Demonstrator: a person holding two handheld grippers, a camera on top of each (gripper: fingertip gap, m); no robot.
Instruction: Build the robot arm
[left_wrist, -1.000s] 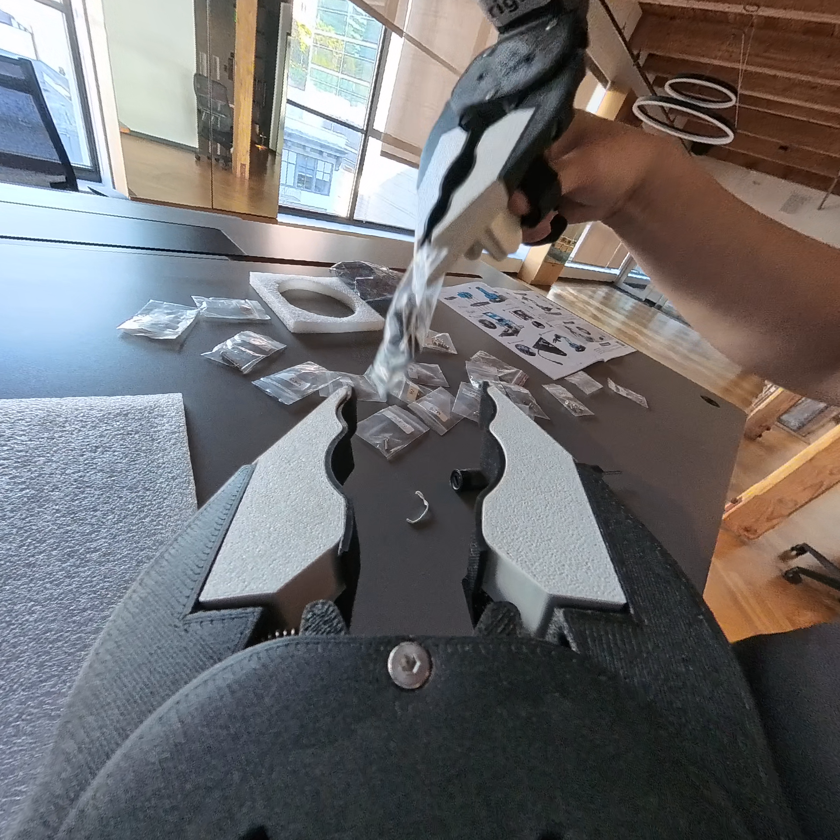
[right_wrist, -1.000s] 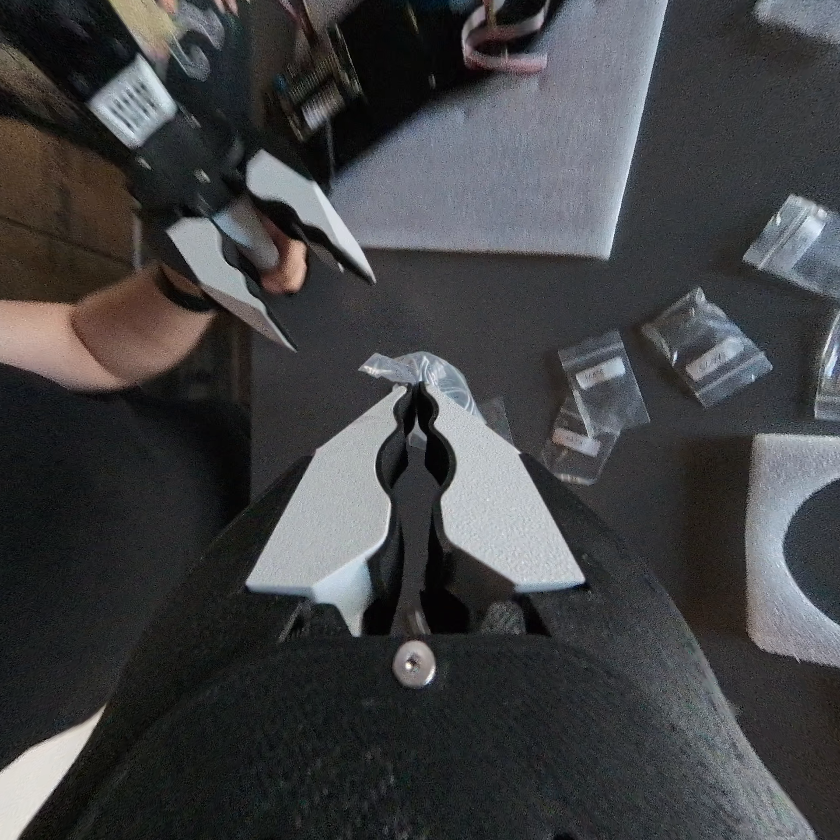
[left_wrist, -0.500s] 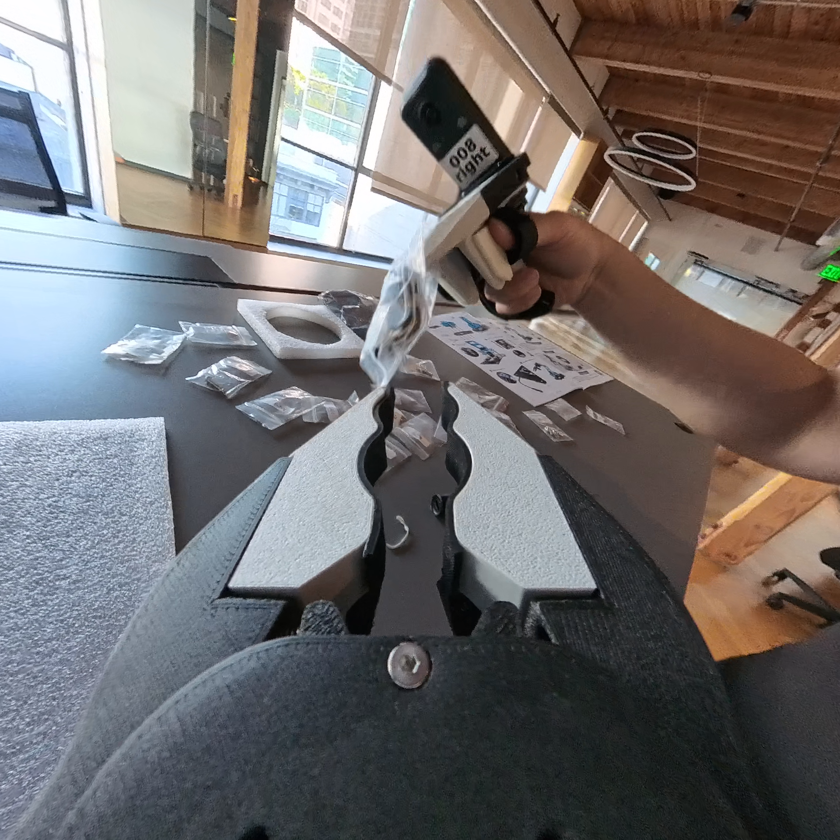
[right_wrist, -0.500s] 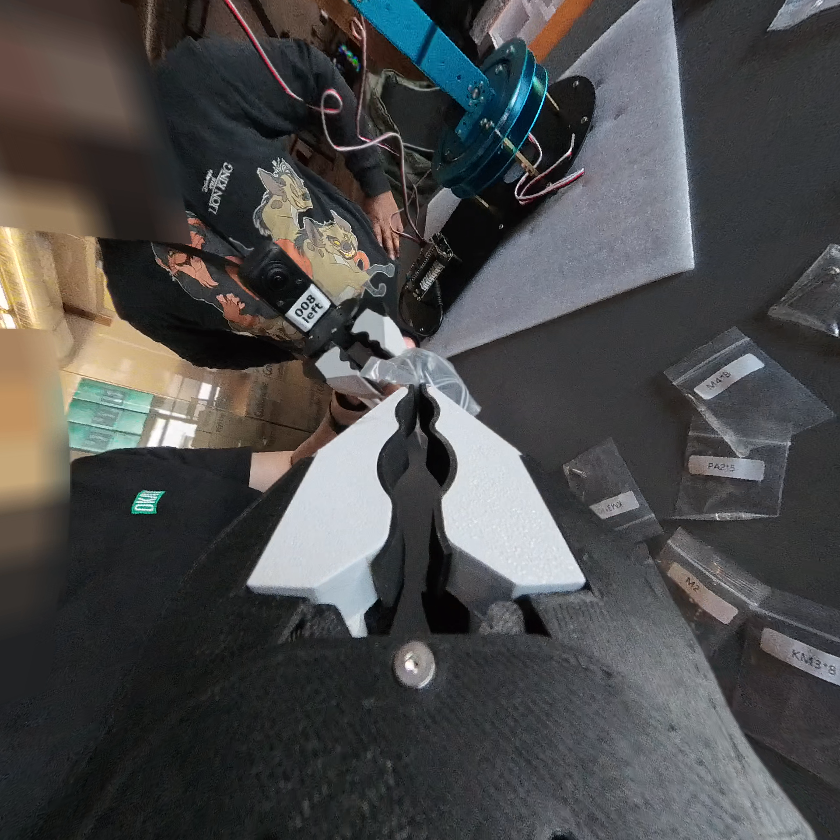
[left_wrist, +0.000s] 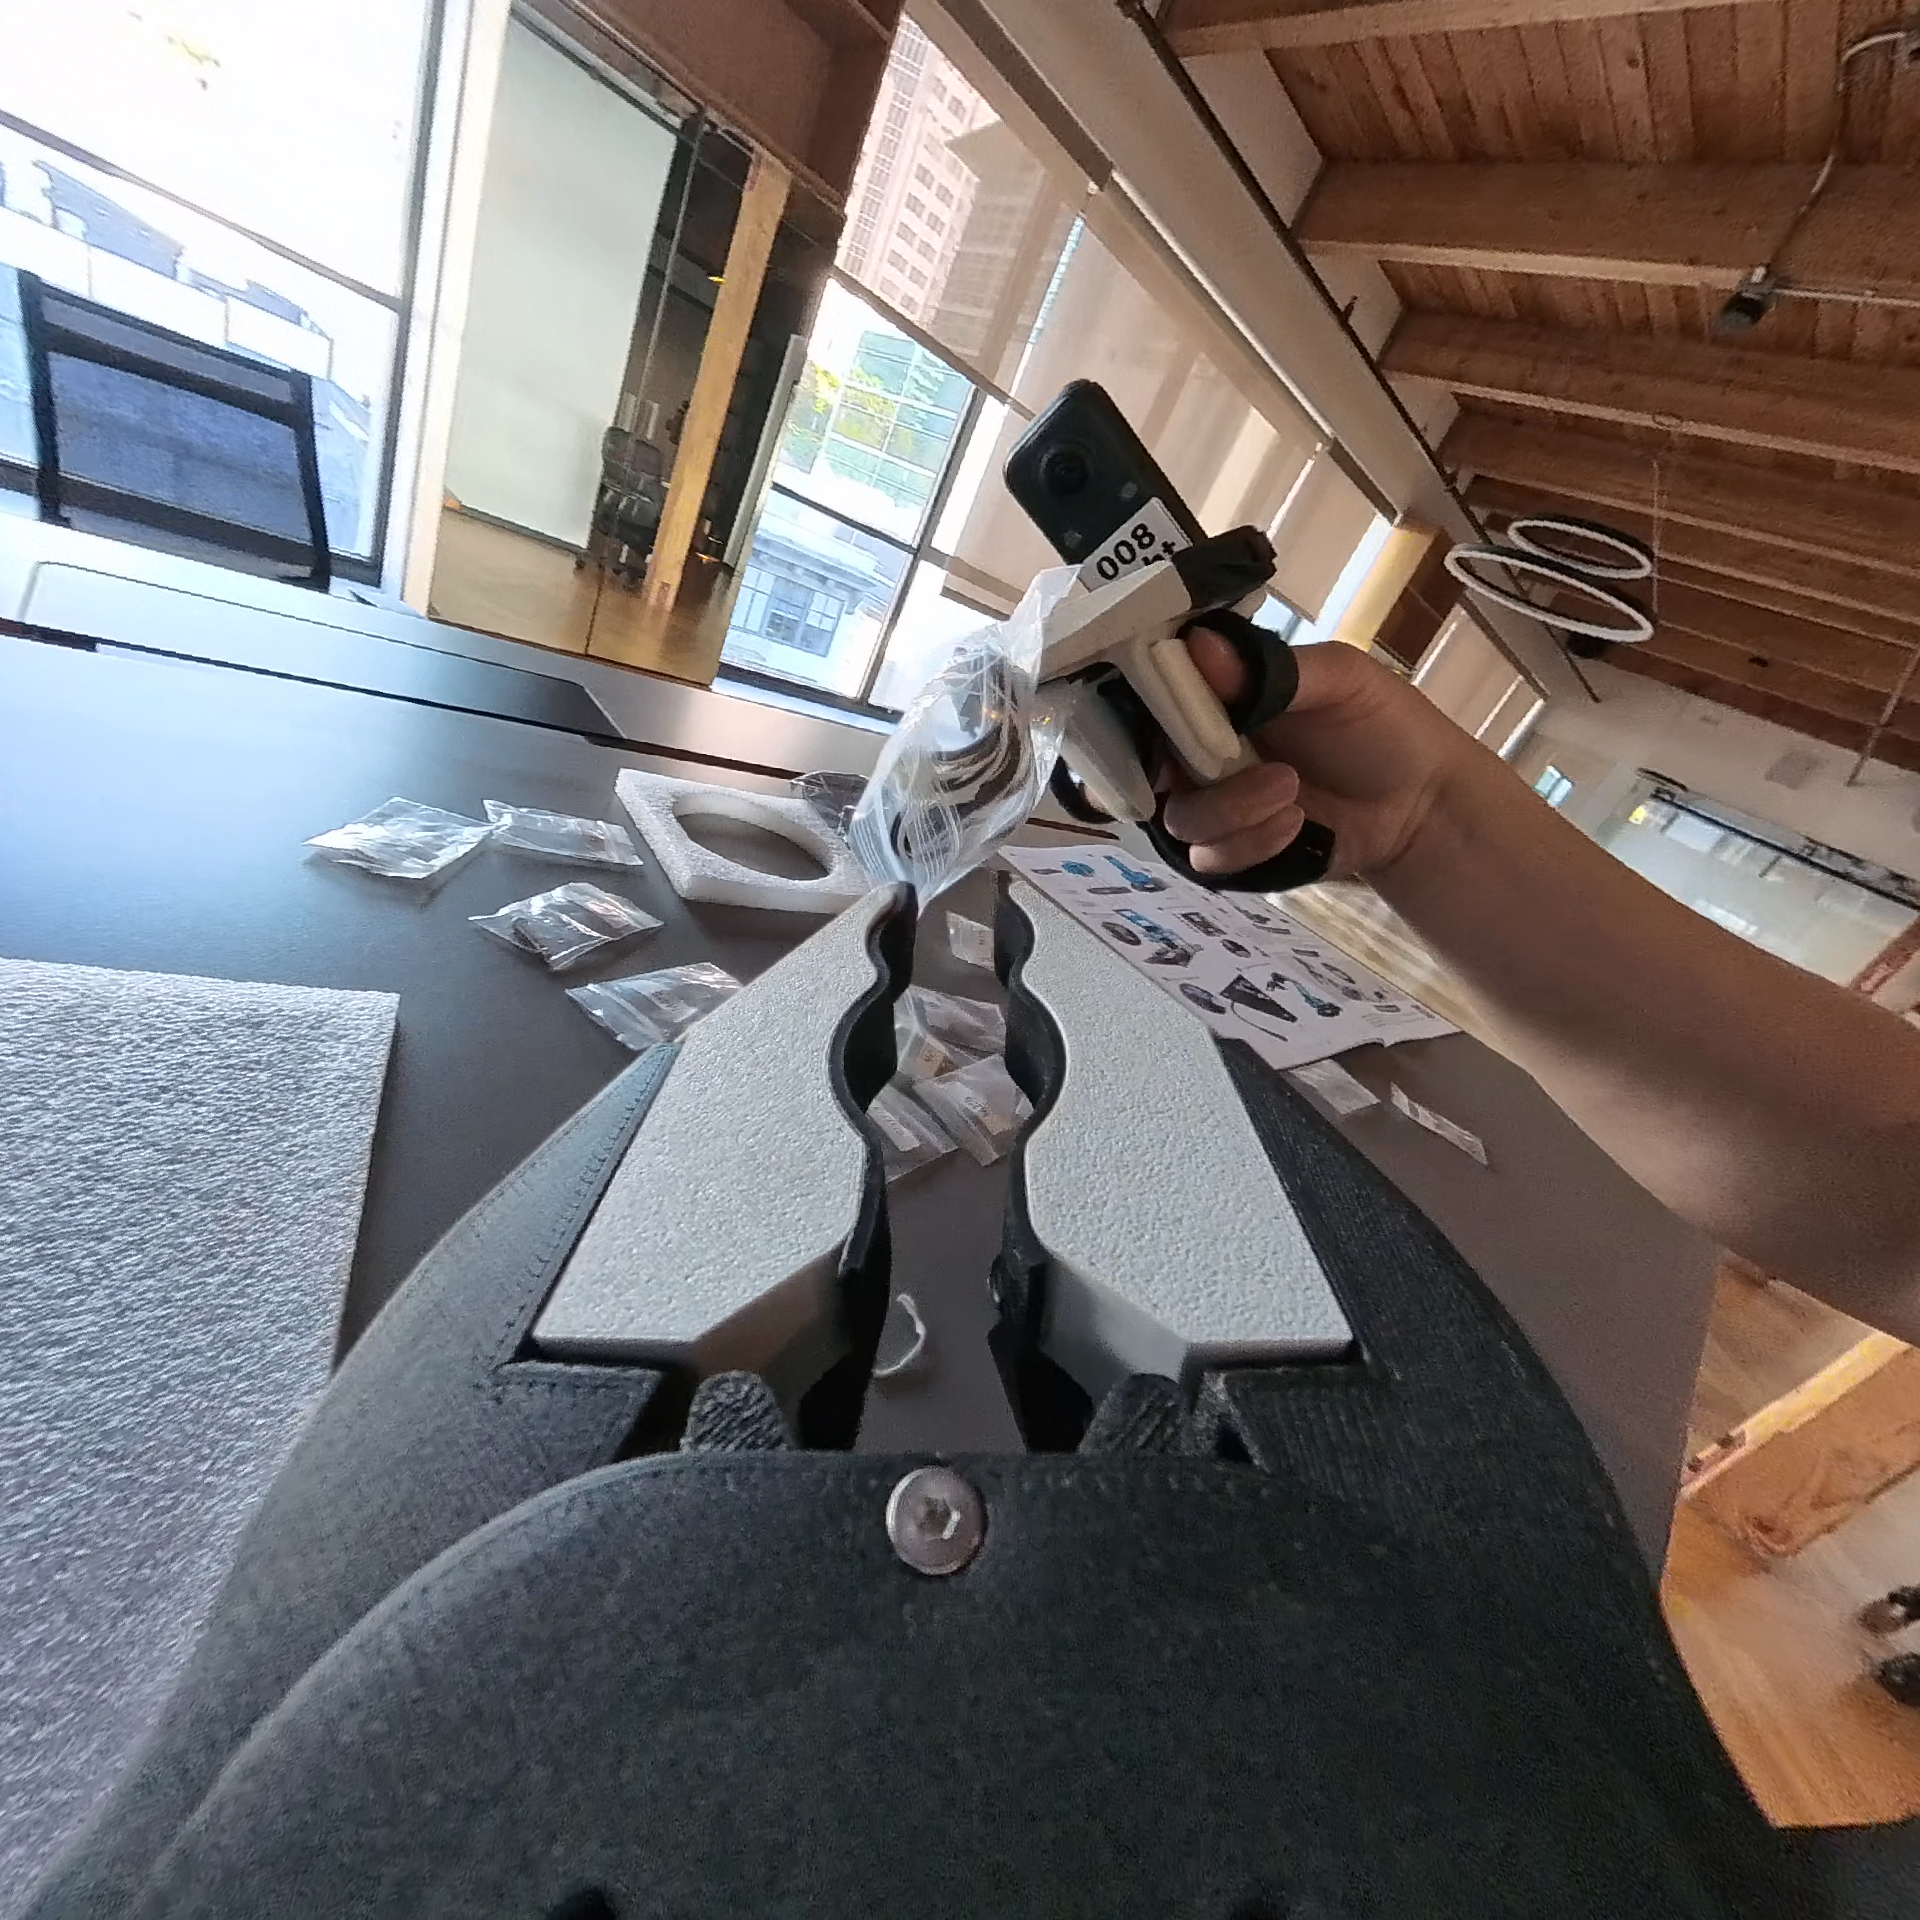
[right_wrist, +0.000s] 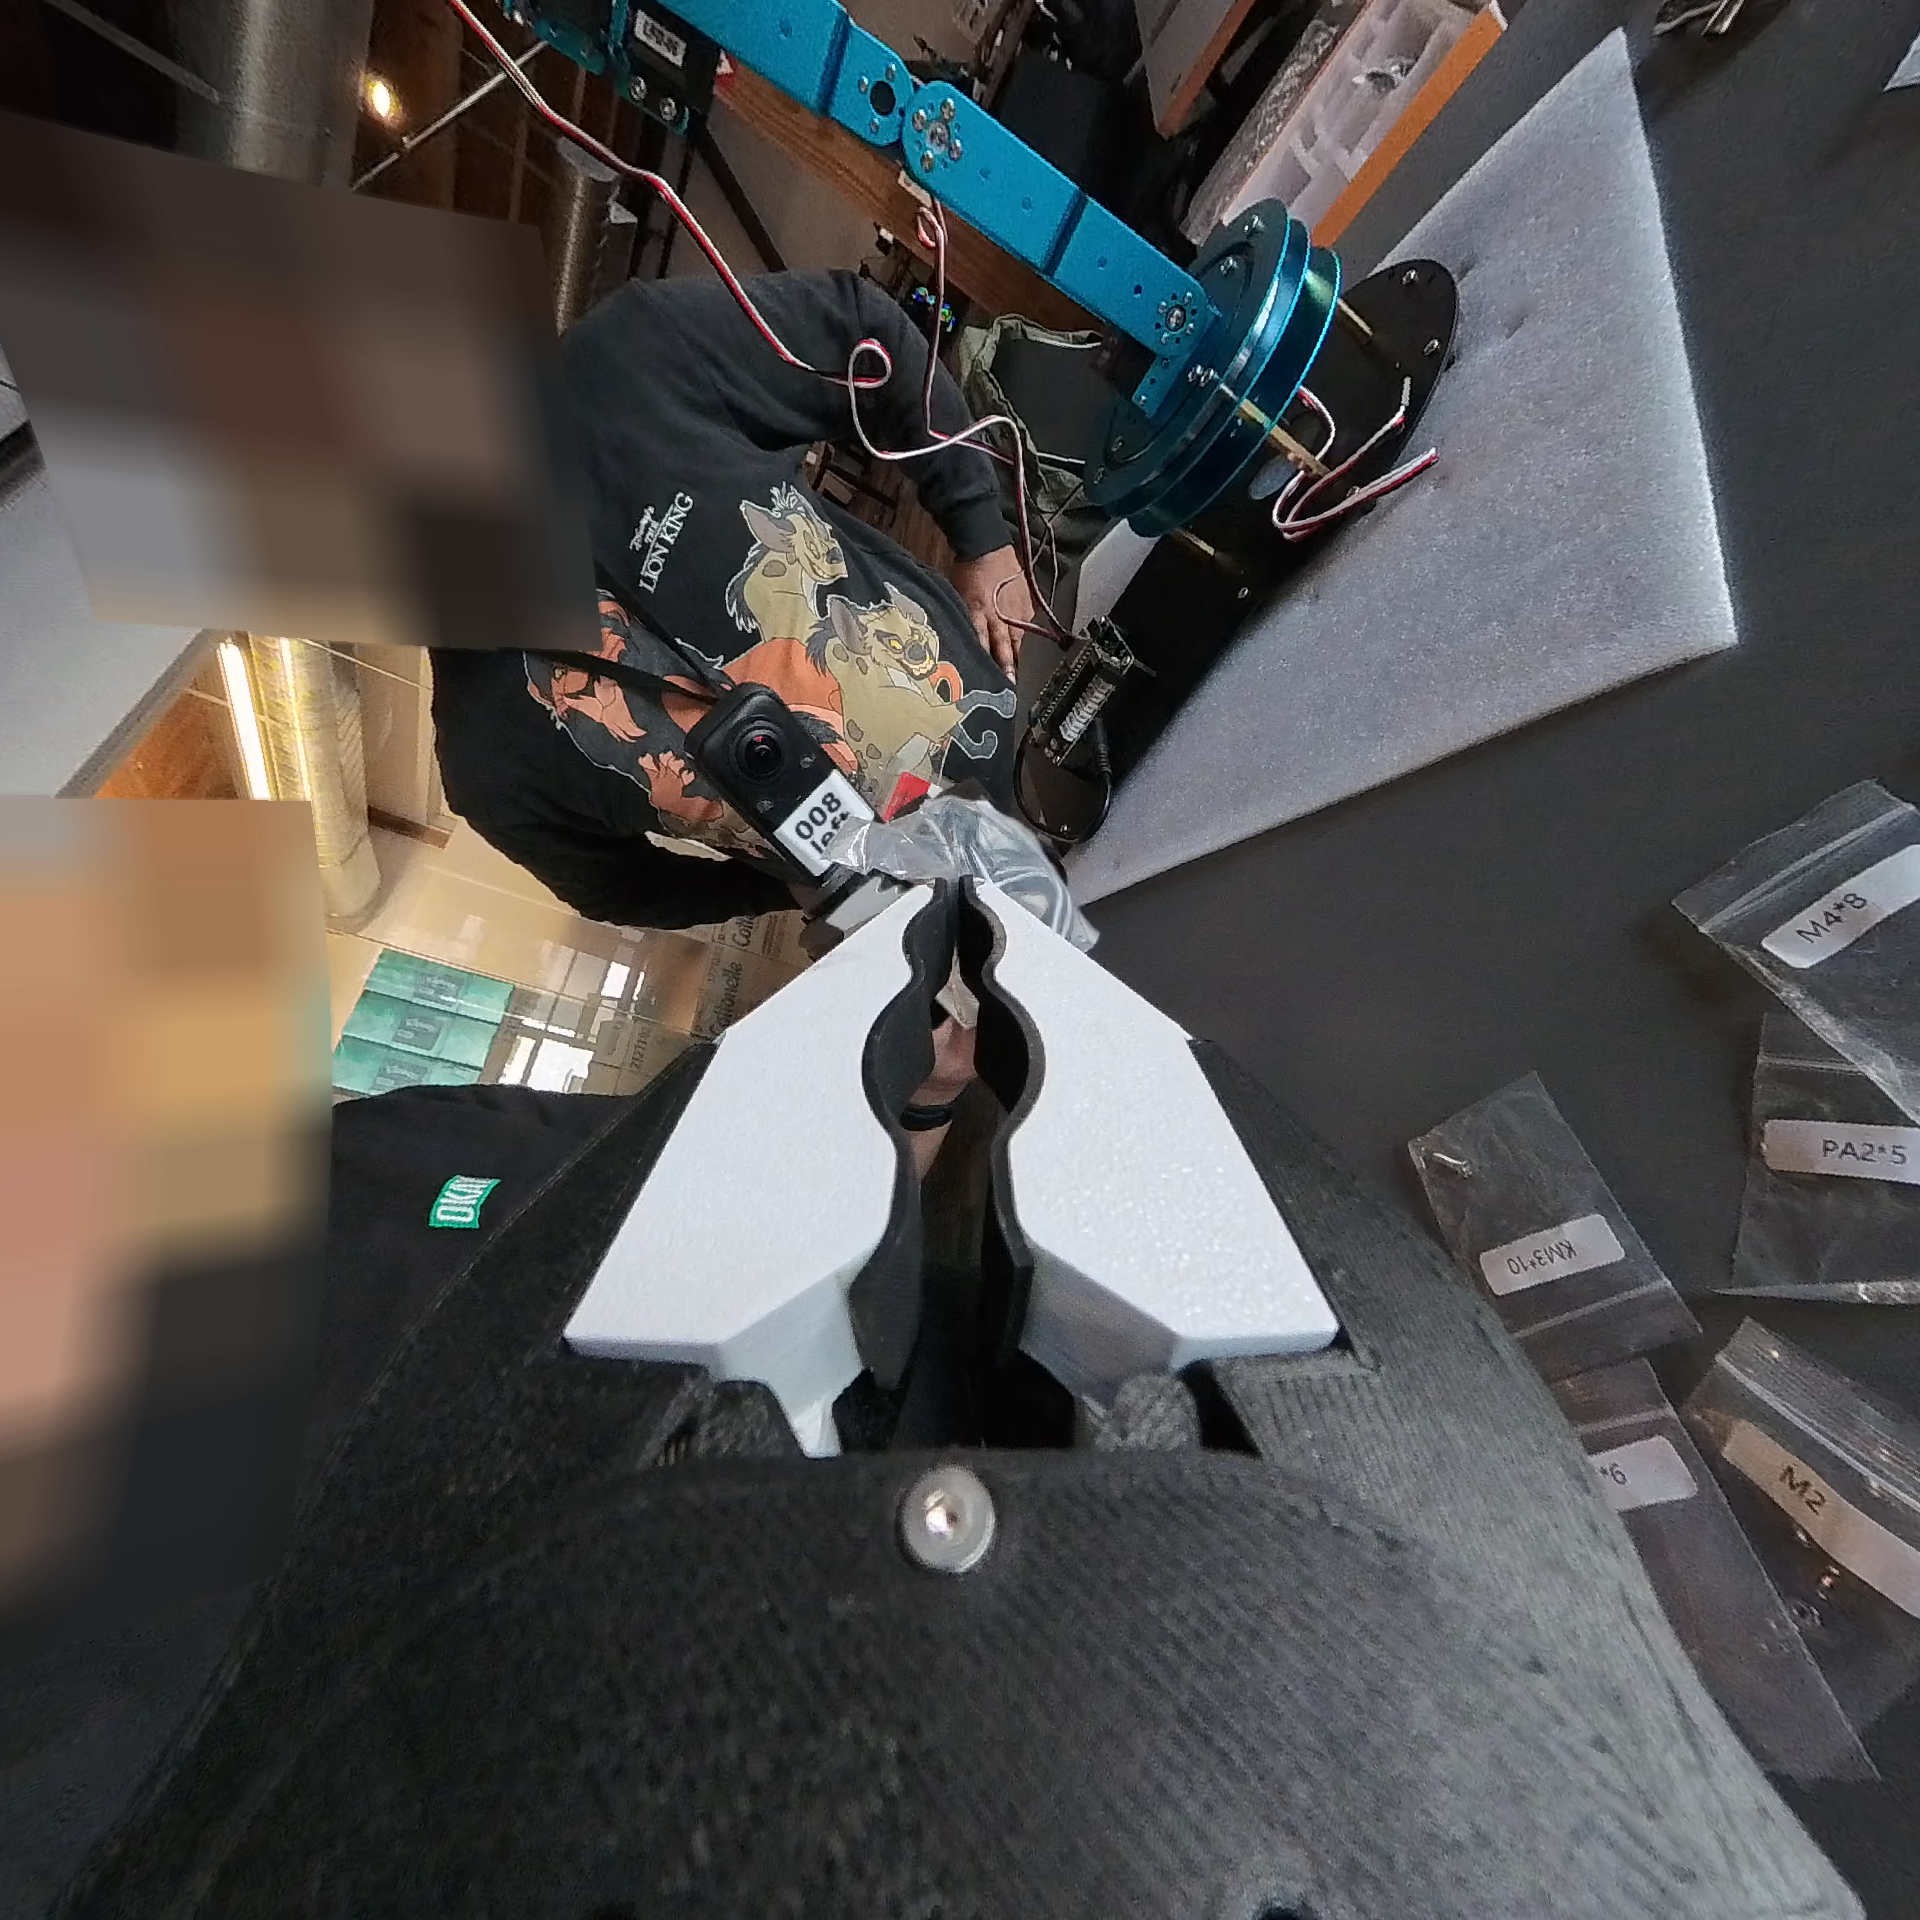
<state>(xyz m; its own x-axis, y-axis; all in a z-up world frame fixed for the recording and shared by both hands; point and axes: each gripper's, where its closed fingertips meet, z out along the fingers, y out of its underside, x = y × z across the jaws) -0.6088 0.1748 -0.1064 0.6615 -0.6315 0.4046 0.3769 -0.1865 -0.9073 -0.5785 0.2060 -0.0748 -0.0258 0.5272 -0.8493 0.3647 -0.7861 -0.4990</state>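
My right gripper (right_wrist: 961, 885) is shut on the top edge of a clear plastic bag (right_wrist: 966, 836) holding dark and white parts. In the left wrist view it (left_wrist: 1044, 649) holds that bag (left_wrist: 961, 779) in the air above the black table (left_wrist: 260, 831). My left gripper (left_wrist: 952, 899) is open with a narrow gap. Its tips are just below the bag's lower corner, which touches the left fingertip (left_wrist: 896, 909). In the right wrist view the left gripper (right_wrist: 836, 899) is mostly hidden behind the bag and my fingers.
Several small labelled bags (left_wrist: 566, 925) (right_wrist: 1548, 1247), a white foam ring block (left_wrist: 727, 842) and a printed sheet (left_wrist: 1226, 956) lie on the table. A grey foam sheet (left_wrist: 156, 1195) (right_wrist: 1507, 499) carries a blue robot arm (right_wrist: 1205, 343). A person in a black sweatshirt (right_wrist: 727, 582) stands beyond.
The right gripper has lifted the bag higher and turned level. The left gripper's jaws have narrowed and risen to the bag's lower corner.
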